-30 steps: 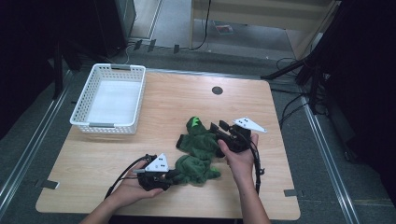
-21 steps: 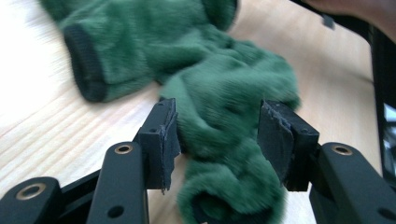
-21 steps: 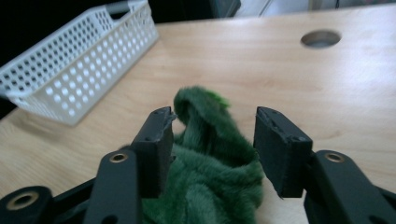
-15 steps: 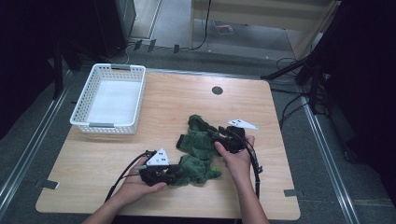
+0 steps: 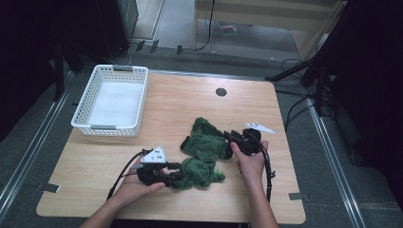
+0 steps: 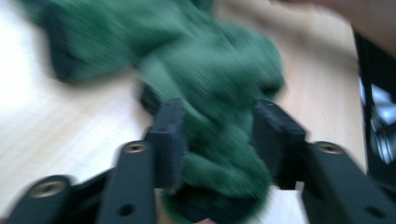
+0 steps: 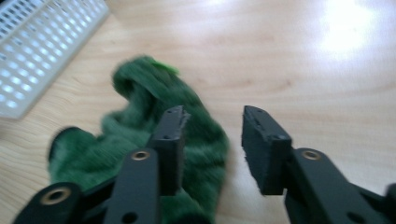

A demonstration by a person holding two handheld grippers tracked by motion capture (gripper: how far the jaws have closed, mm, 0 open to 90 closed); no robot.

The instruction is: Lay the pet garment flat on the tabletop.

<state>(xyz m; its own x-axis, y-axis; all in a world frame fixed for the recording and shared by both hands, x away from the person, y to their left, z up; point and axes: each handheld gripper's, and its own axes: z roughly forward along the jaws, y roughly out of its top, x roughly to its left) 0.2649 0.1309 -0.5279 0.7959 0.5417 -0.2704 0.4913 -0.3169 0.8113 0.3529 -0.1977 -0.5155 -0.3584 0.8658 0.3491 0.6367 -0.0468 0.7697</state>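
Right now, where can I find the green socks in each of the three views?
High view: the green socks lie on the table, centre front, right of the white basket.
Left gripper view: centre, between the jaws.
Right gripper view: lower left.
Shared landmark: the white basket, top left in the right gripper view.

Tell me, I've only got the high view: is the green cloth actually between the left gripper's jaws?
Observer: Yes. In the left gripper view the green cloth bunches between the jaws of the left gripper, which have just been opening. Blur hides whether the pads press on it.
Operator: And the right gripper?
Observer: Its jaws have just been closing, but they hold nothing. In the right gripper view one jaw lies over the cloth, and the gap shows mostly bare table.
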